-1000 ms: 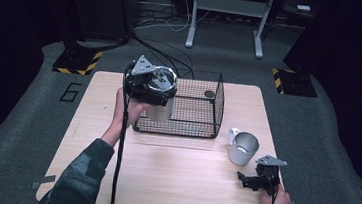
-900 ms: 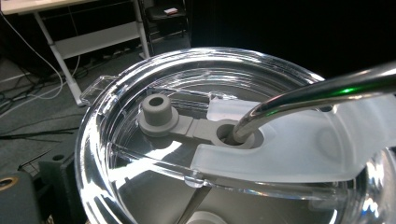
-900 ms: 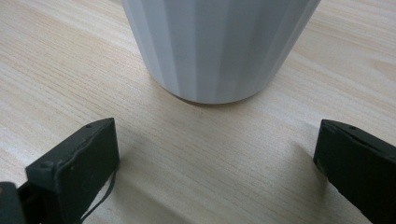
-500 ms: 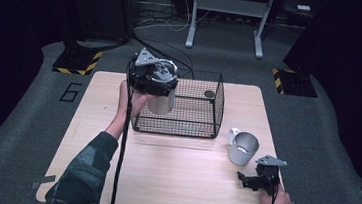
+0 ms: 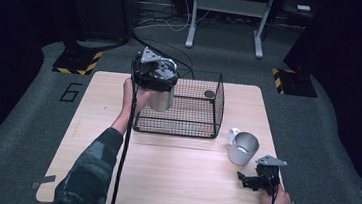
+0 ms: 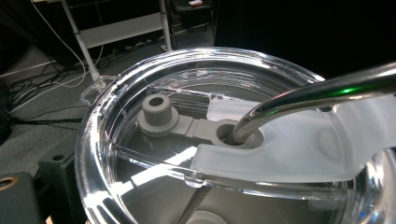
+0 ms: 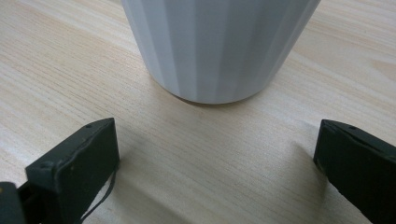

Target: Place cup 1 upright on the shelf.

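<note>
The left gripper point(image 5: 155, 74) holds a lidded steel tumbler point(image 5: 161, 99) above the wire basket point(image 5: 187, 125); its jaw state cannot be told. The right gripper point(image 5: 254, 182) rests spread before the white mug point(image 5: 242, 148).

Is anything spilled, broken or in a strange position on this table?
Nothing stands out. The steel tumbler hangs upright from the left gripper at the wire basket, clear lid on, metal straw through it. The mug stands upright before the open right gripper.
</note>
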A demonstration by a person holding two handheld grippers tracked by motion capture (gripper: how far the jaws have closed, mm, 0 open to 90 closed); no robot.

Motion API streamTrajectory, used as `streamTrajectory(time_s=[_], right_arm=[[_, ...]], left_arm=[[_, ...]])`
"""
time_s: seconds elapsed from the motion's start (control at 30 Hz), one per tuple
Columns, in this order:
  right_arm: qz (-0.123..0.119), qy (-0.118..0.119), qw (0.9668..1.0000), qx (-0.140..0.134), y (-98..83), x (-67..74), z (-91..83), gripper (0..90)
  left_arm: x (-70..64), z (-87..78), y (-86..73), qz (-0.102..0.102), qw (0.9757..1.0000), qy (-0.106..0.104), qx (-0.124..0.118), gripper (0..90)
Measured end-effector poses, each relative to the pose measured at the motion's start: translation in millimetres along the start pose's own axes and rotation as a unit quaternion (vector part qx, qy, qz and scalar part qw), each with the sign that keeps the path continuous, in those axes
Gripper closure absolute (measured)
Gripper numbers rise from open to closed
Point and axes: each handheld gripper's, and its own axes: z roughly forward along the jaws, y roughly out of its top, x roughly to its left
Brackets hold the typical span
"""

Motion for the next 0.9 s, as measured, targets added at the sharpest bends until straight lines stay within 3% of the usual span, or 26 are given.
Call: streamTrajectory(time_s=[0.43, 0.9], right_arm=[[-0.001, 0.0, 1.0, 0.0, 0.0, -0.2, 0.1, 0.0], [-0.001, 0.0, 1.0, 0.0, 0.0, -0.1, 0.1, 0.0]], left_arm=[[8.1, 24.7, -15.8, -0.001, 0.9999, 0.012, 0.008, 3.3], [13.7, 46.4, -41.9, -0.017, 0.9991, 0.022, 0.033, 3.3]])
